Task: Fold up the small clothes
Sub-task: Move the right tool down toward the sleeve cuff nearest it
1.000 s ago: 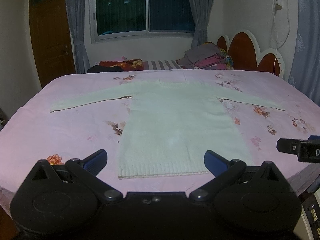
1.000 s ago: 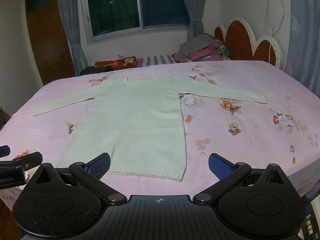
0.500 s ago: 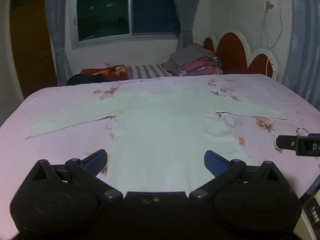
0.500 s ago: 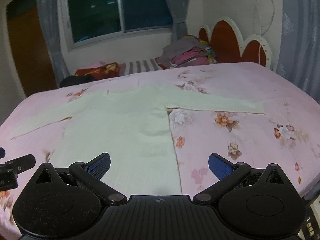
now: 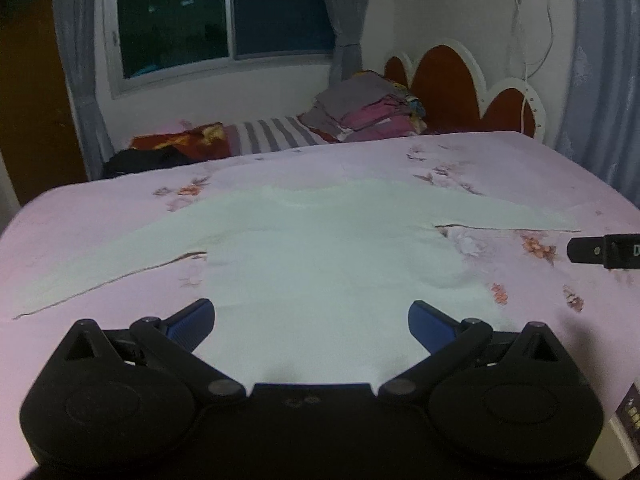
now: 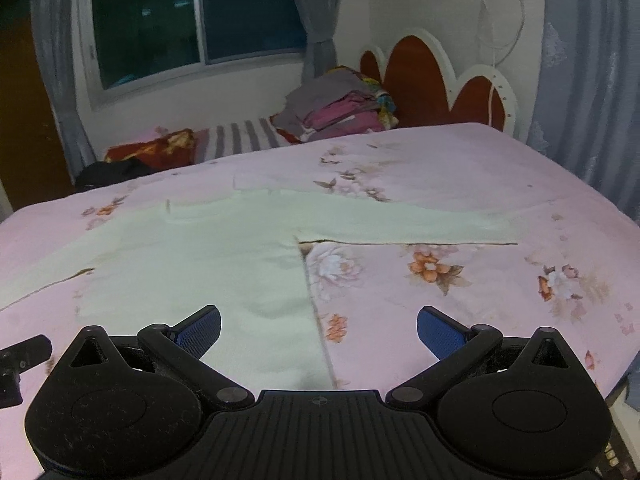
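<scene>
A pale cream long-sleeved sweater (image 5: 320, 248) lies flat on the pink flowered bedsheet (image 5: 520, 176), both sleeves spread out sideways. My left gripper (image 5: 311, 322) hovers open over the sweater's lower body, nothing between its blue pads. In the right wrist view the sweater (image 6: 192, 256) fills the left half, with its right sleeve (image 6: 400, 228) stretching right. My right gripper (image 6: 319, 326) is open above the sweater's right side edge, holding nothing. The sweater's hem is hidden under both grippers.
A pile of folded clothes (image 5: 368, 112) sits at the far side by the red and white headboard (image 5: 460, 80). A striped cloth (image 5: 272, 132) and dark garments (image 5: 148, 160) lie near the window. The right gripper's tip (image 5: 604, 250) shows at the left view's right edge.
Both grippers have moved forward over the bed and lower toward the sweater; its hem has slid out of sight beneath them. Both stay open.
</scene>
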The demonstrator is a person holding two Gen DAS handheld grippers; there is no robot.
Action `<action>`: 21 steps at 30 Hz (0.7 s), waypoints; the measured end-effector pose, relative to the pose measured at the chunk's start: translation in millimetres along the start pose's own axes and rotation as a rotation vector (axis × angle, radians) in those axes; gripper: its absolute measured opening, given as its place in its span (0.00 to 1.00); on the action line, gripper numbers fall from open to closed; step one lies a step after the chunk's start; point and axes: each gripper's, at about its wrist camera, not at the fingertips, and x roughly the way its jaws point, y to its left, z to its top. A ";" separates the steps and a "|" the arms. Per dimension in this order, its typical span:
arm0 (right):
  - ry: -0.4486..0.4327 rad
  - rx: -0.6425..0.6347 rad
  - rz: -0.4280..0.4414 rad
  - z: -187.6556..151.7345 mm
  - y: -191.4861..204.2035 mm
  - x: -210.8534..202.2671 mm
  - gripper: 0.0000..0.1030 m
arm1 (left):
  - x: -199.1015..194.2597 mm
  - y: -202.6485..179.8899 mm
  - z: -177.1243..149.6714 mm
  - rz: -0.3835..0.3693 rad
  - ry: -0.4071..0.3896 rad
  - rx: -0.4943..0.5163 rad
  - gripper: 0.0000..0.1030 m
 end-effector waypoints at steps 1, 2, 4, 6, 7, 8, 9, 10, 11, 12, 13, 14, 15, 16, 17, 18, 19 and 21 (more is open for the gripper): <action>0.006 0.005 -0.007 2.6 -4.6 5.2 1.00 | 3.4 -1.2 1.8 -0.011 0.001 -0.009 1.00; 0.011 0.008 -0.011 4.3 -8.0 9.7 1.00 | 7.2 -2.4 4.3 -0.023 0.000 -0.018 1.00; 0.014 0.012 -0.022 9.7 -18.1 21.2 1.00 | 15.9 -5.6 9.1 -0.051 -0.015 -0.033 1.00; 0.020 0.024 -0.029 15.9 -30.2 36.0 1.00 | 27.5 -10.1 14.9 -0.050 -0.030 -0.051 1.00; 0.024 0.031 -0.034 19.3 -36.5 44.5 1.00 | 34.6 -14.1 18.0 -0.031 -0.035 -0.052 1.00; 0.026 0.035 -0.043 23.5 -43.0 52.9 1.00 | 43.2 -20.4 22.4 -0.004 -0.038 -0.041 1.00; 0.027 0.037 -0.049 27.9 -49.3 59.9 1.00 | 49.3 -25.8 25.2 0.017 -0.039 -0.025 1.00; 0.023 0.041 -0.053 32.0 -55.4 65.4 1.00 | 56.3 -33.0 29.3 0.038 -0.044 -0.003 1.00; 0.017 0.056 -0.055 38.2 -65.7 74.4 1.00 | 64.7 -41.4 34.8 0.054 -0.050 0.022 1.00; 0.014 0.073 -0.052 43.0 -74.5 80.9 1.00 | 72.8 -49.4 40.2 0.058 -0.050 0.042 1.00; 0.012 0.100 -0.043 48.5 -87.8 90.5 1.00 | 80.5 -55.3 45.1 0.052 -0.042 0.053 1.00; 0.013 0.125 -0.039 53.4 -101.8 100.7 1.00 | 88.9 -61.3 49.7 0.037 -0.034 0.056 1.00; 0.021 0.142 -0.050 57.4 -113.2 109.5 1.00 | 99.0 -67.2 54.6 0.012 -0.019 0.051 1.00; 0.028 0.164 -0.065 61.0 -128.9 121.3 1.00 | 109.4 -72.8 58.7 -0.022 0.002 0.042 1.00; 0.030 0.182 -0.071 63.7 -142.5 129.6 1.00 | 118.5 -78.4 62.0 -0.044 0.023 0.036 1.00; 0.030 0.200 -0.075 65.8 -157.3 138.7 1.00 | 126.9 -84.4 64.7 -0.055 0.043 0.030 1.00; 0.032 0.214 -0.081 67.4 -169.8 146.3 1.00 | 135.2 -91.0 67.5 -0.069 0.065 0.027 1.00; 0.038 0.249 -0.086 69.7 -196.0 163.6 1.00 | 148.7 -100.7 71.7 -0.118 0.103 0.005 1.00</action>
